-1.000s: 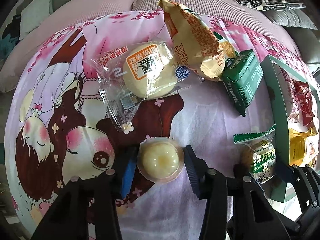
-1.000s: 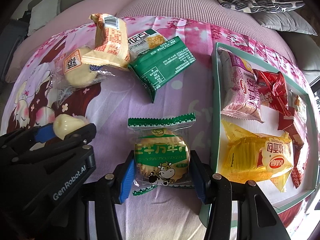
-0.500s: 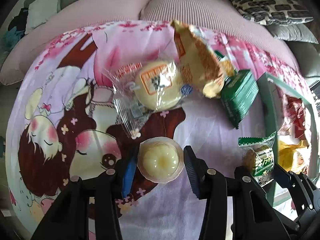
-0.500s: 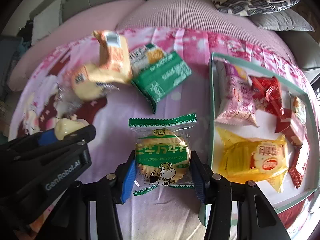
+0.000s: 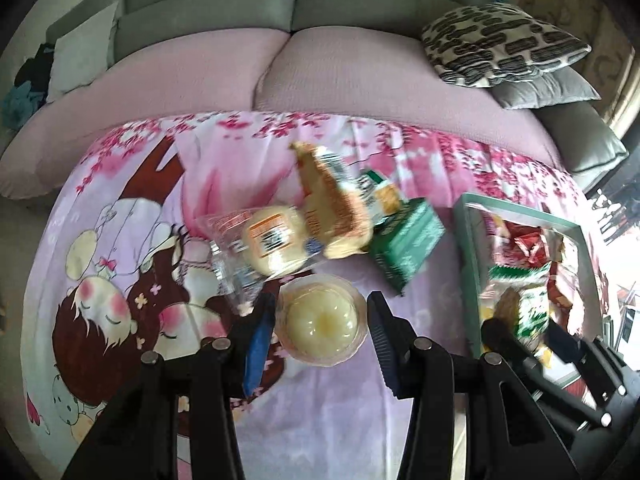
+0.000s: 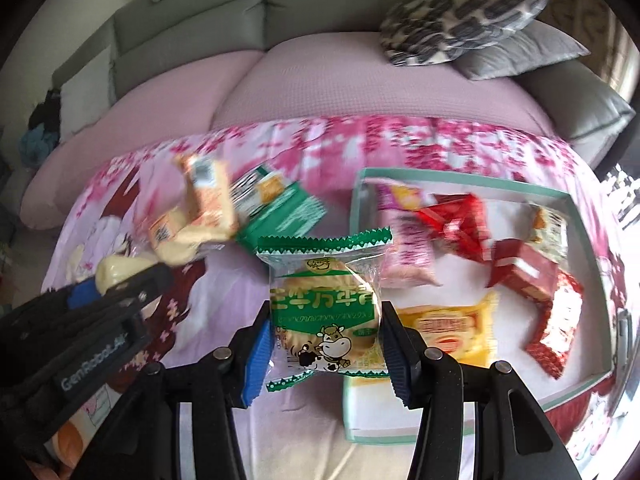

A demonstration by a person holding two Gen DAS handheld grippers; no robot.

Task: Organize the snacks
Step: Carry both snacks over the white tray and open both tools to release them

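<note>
While my left gripper [image 5: 322, 332] clamps the jelly cup [image 5: 322, 322] and my right gripper [image 6: 326, 350] clamps the green cow-print biscuit packet [image 6: 325, 312], both above the pink cloth [image 5: 340, 420] beside the green-rimmed tray [image 6: 460, 184], the slick cup could squirt free, I'd judge. Only "GenRobot.AI" reads clearly.

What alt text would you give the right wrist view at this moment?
The right gripper holds a green-and-clear packet of round biscuit above a pink cartoon-print cloth. To its right a shallow green-rimmed box contains pink, red and yellow snack packs; at left, the left gripper holds a pale jelly cup.
</note>
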